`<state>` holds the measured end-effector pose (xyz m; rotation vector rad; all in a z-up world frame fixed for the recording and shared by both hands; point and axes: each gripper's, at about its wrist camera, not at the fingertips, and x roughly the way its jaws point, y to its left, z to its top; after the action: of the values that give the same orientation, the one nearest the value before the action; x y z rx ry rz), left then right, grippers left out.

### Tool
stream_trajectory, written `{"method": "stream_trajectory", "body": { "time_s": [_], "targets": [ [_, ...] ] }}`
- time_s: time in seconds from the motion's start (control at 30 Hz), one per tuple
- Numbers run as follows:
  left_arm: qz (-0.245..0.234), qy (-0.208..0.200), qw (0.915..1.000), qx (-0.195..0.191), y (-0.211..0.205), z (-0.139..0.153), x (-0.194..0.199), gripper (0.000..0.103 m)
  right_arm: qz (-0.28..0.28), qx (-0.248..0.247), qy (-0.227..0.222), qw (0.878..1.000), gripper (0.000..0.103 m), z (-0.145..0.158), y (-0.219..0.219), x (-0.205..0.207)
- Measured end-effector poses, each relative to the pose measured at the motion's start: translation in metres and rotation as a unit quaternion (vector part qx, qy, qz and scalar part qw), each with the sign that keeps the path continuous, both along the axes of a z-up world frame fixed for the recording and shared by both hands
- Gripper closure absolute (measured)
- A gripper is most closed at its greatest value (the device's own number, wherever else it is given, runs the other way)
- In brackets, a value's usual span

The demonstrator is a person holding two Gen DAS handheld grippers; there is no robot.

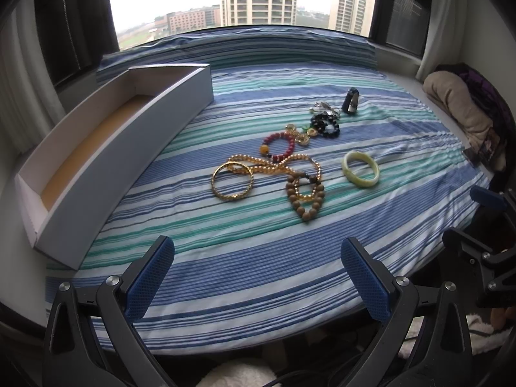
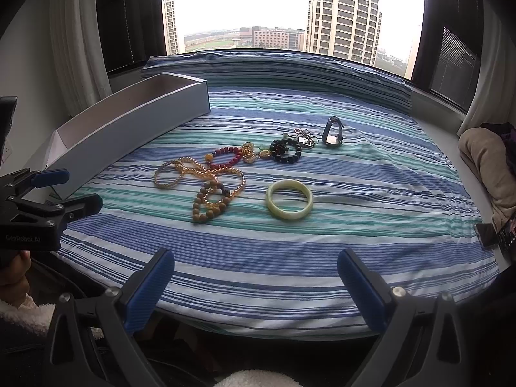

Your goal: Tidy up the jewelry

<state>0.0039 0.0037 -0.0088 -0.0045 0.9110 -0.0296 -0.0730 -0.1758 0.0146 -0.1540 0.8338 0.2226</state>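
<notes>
Jewelry before you: one smooth jade bangle (image 2: pixel 289 203), one gold hoop (image 1: pixel 232 180), three beaded loops; both claws, left gripper (image 1: pixel 258 277) and right gripper (image 2: pixel 256 279), gape empty

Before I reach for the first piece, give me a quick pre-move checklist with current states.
1. Left gripper open, holding nothing: ok.
2. Right gripper open, holding nothing: ok.
3. Box open and unfilled: ok.
4. Green bangle lying apart from other pieces: ok.
5. Gold bangle free of the bead necklace: not ok, they overlap.
6. Watch strap clear of the silver chain: cannot tell.
</notes>
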Motion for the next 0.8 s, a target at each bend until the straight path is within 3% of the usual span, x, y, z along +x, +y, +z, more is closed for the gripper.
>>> {"method": "stream_trajectory", "body": {
  "time_s": [0.8],
  "targets": [
    [0.003, 0.002, 1.0, -0.001, 0.0027, -0.0028, 0.0004, 0.0, 0.001, -0.002, 0.004, 1.0, 0.0, -0.0015, 0.0023, 0.0001]
  ]
}}
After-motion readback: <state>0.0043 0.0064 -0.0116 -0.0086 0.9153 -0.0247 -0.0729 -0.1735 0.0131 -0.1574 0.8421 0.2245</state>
